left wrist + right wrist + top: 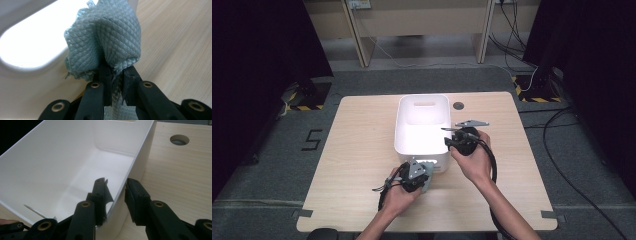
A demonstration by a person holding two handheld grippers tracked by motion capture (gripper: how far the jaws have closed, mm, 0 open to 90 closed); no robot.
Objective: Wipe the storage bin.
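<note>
High view: the left hand-held gripper [418, 176] sits at the white bin's [404, 142] near wall, toward the counter's [357, 165] near edge, its jaws clenched on a grey-green cloth [105, 47], whose lower end is cut off. The right hand-held gripper [115, 192] straddles the bin's right wall, jaws apart; whether the pads touch it is unclear.

This looks like a lab or test room set up for recording. A plain light-wood table [362, 165] with a round cable hole [458, 105] at 12 o'clock stands on grey carpet [272, 165]. Black curtains [257, 45] hang at 9 and 3 o'clock, with yellow-and-black hazard tape [304, 107] at their feet. Loose cables [562, 165] trail over the floor at 3 o'clock, and bare wooden desk legs [357, 35] stand at 12 o'clock
</note>
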